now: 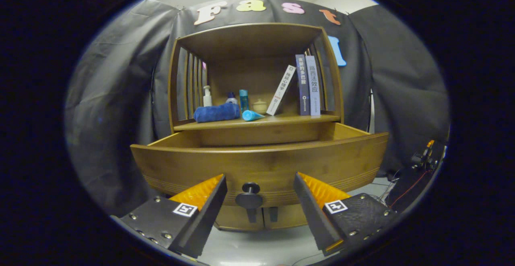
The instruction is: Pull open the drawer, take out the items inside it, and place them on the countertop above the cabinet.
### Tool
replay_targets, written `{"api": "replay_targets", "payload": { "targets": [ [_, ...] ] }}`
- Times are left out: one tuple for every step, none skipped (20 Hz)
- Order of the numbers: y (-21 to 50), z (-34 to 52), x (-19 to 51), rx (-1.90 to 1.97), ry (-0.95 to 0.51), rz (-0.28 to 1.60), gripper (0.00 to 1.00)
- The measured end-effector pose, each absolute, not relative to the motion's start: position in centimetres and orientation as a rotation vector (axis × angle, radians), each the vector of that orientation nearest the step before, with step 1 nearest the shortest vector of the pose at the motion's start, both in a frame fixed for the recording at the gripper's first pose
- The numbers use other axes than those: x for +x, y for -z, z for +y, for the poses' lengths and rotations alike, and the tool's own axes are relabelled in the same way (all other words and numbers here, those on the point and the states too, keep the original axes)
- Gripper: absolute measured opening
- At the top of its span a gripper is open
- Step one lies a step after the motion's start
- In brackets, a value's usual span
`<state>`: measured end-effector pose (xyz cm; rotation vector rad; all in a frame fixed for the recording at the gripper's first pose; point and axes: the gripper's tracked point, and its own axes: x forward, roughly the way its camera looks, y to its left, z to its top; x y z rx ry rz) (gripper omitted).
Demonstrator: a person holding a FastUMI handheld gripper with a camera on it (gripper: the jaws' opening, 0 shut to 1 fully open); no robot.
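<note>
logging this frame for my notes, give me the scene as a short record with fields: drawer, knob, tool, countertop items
drawer: wooden drawer pulled out from the cabinet; inside hidden behind its front
knob: dark round knob on the drawer front, between the tool's fingers, untouched
tool: tool open, one finger on each side of the knob
countertop items: rolled blue towel, pump bottle, blue tube, three books, one leaning

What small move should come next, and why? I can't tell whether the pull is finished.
Probably lift the hand-held gripper up over the drawer front to look inside. The drawer already stands pulled out below the countertop, the fingers are open and apart from the knob between them, and the drawer's contents are hidden behind its front.
</note>
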<state>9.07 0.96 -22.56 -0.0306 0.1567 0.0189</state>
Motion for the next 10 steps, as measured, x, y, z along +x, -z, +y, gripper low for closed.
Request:
{"api": "replay_targets", "payload": {
  "targets": [
    [22.6, 1.1, 9.6, -0.033, -0.018, 0.154, 0.99],
    [23.0, 1.3, 9.9, -0.033, -0.017, 0.156, 0.99],
    [23.5, 1.5, 10.5, -0.034, -0.018, 0.161, 0.99],
    [24.0, 1.7, 11.1, -0.042, -0.017, 0.168, 0.99],
    [24.5, 1.5, 11.9, -0.061, -0.001, 0.178, 0.99],
    [23.9, 1.4, 12.7, -0.088, 0.01, 0.131, 0.99],
    [24.1, 1.0, 12.8, -0.118, 0.007, 0.136, 0.98],
    [23.6, 1.0, 13.0, -0.117, -0.003, 0.11, 0.96],
    [23.6, 1.1, 13.3, -0.085, -0.013, 0.103, 0.97],
    [23.1, 1.2, 13.7, -0.067, -0.019, 0.076, 0.96]
  ]
}}
